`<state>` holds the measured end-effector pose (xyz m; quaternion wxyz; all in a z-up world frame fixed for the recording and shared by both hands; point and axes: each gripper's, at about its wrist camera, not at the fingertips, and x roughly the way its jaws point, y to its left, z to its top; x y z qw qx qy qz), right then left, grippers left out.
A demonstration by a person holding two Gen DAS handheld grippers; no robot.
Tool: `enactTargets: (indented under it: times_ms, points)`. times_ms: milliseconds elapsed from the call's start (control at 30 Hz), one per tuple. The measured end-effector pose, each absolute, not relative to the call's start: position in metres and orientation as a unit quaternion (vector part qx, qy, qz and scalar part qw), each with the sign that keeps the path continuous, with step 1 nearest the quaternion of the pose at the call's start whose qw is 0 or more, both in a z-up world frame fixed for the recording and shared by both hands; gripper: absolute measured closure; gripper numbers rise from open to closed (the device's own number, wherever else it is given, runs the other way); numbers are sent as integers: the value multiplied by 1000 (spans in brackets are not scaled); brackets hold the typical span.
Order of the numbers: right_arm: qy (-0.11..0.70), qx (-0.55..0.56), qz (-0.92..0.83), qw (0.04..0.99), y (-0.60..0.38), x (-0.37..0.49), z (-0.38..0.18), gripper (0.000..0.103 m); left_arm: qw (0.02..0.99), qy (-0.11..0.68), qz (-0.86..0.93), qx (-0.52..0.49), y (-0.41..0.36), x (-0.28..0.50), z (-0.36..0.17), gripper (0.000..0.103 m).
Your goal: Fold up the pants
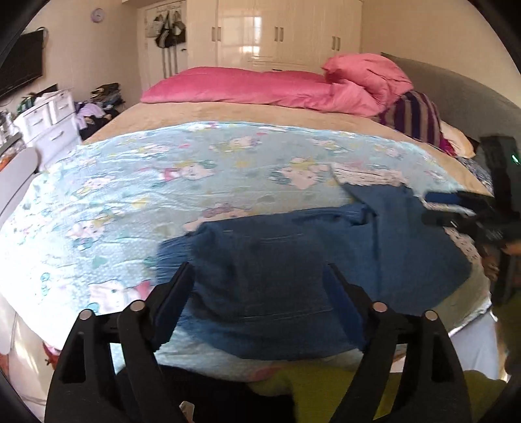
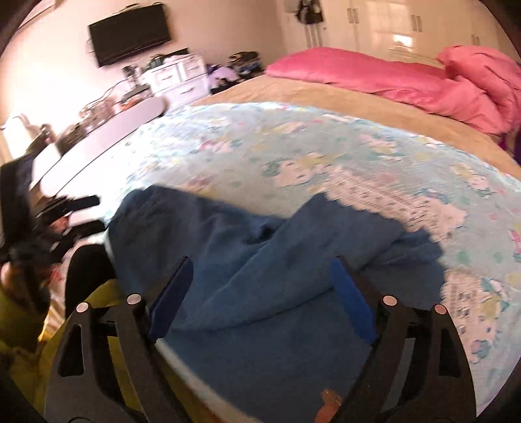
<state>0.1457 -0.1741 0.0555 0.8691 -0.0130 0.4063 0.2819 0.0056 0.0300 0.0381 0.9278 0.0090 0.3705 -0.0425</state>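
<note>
- black two-finger left tongs [image 1: 257, 276] with blue pads fill the bottom of the left wrist view, jaws spread wide apart, nothing pinched between them.
- dark blue fabric pants [image 1: 293, 260] lie just beyond and under those tongs, on the near edge of the bed; the cloth passes behind the gap between the fingers without being pressed by either pad.
- black two-finger right tongs [image 2: 260, 286], also blue-padded, stand equally wide apart in the right wrist view, over the same pants [image 2: 260, 260], gripping nothing.
- in the right wrist view the pants look rumpled, with a long fold running diagonally and one flap reaching toward the middle of the bed.
- light blue cartoon-print bedspread [image 1: 146, 182] covers the near half of the bed beneath the pants; a tan blanket [image 1: 228, 114] lies past it.
- bright pink quilt [image 1: 260, 86] is bunched along the far side of the bed, with a purple striped pillow [image 1: 413, 115] just beside it at the right.
- the right tongs also show at the right edge of the left wrist view [image 1: 452, 208], and the left tongs at the left edge of the right wrist view [image 2: 81, 211], both blurred.
- yellow-green clothing [image 1: 325, 387] of the person shows at the bottom.
- black wall-mounted television [image 2: 130, 34] and white drawer unit [image 2: 176, 76] stand by the left wall; glossy cream wardrobe doors [image 1: 276, 29] line the back wall.
</note>
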Motion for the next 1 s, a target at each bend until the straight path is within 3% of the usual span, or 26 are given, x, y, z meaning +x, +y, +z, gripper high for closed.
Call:
enactTargets:
  times_ms: [167,433,533,767,800,867,900,933,967,1000]
  points:
    - [412,-26,252,876,-169,181,56,18,908,400,-125,-1,-12,26,30,21]
    - [442,-82,228,864,-132,251,30,16,859,478,-180,-35,-73,72,-28,23]
    - [458,-99,213,858,-120,272,15,16,860,481,-169,-28,-83,77,-43,35]
    - [498,-122,145,846,-111,320,-30,17,867,455,-196,49,-107,57,-49,38]
    - [499,-121,139,847,-114,324,-33,21,866,457,-198,41,-105,58,-50,38]
    - [498,-96,143,850,-128,329,-33,55,865,458,-203,27,-101,59,-51,38]
    - [495,-89,144,852,-134,331,-31,62,865,457,-205,20,-99,59,-51,38]
    - [491,-79,147,855,-140,330,-27,82,866,456,-206,17,-98,59,-51,38]
    - [484,-60,154,859,-150,327,-21,95,866,455,-207,14,-97,59,-51,38]
    - [479,-45,153,863,-161,323,-16,95,866,454,-208,9,-96,58,-52,36]
